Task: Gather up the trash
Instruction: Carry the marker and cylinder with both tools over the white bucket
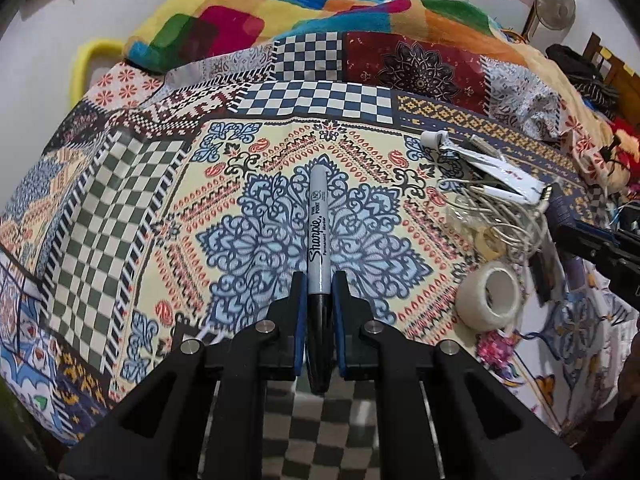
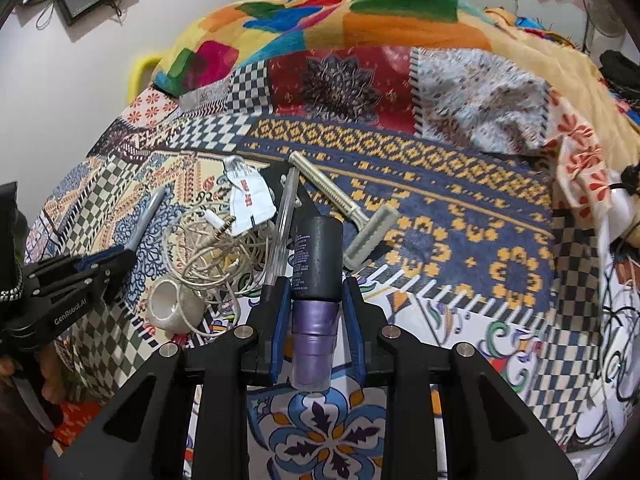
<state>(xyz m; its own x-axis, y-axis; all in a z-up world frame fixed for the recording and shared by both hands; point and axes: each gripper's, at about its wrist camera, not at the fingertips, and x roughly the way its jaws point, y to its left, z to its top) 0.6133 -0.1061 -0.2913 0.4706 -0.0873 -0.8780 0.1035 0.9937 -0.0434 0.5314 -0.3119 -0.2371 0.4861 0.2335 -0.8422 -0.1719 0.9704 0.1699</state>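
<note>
A patchwork bedspread (image 1: 120, 208) covers the whole bed, with a bright fleece blanket (image 1: 280, 4) bunched along the far side, most likely pushed back to leave the near part flat for sorting. Right of centre in the left wrist view lies the trash pile: a tangled white cable (image 2: 212, 248), a tape roll (image 1: 489, 296) on its side at the near edge, a crumpled sachet (image 2: 250, 200), a clear pen (image 2: 286, 216) and a razor (image 2: 340, 204) angled away to the far right. The items touch or overlap, so each has to be drawn out singly. The right gripper (image 2: 316, 300) has its jaws closed narrowly on a purple tube (image 2: 316, 272) with a dark cap, gripped near the join so that the capped end sticks out toward the far side, over the pile's near right edge. The left gripper (image 1: 320, 292) is clamped almost fully together on a marker (image 1: 318, 240), pads squeezing the black cap end while the grey barrel points away, clear of the pile to its left. Both grips sit low on the items, which probably keeps them from swinging.
</note>
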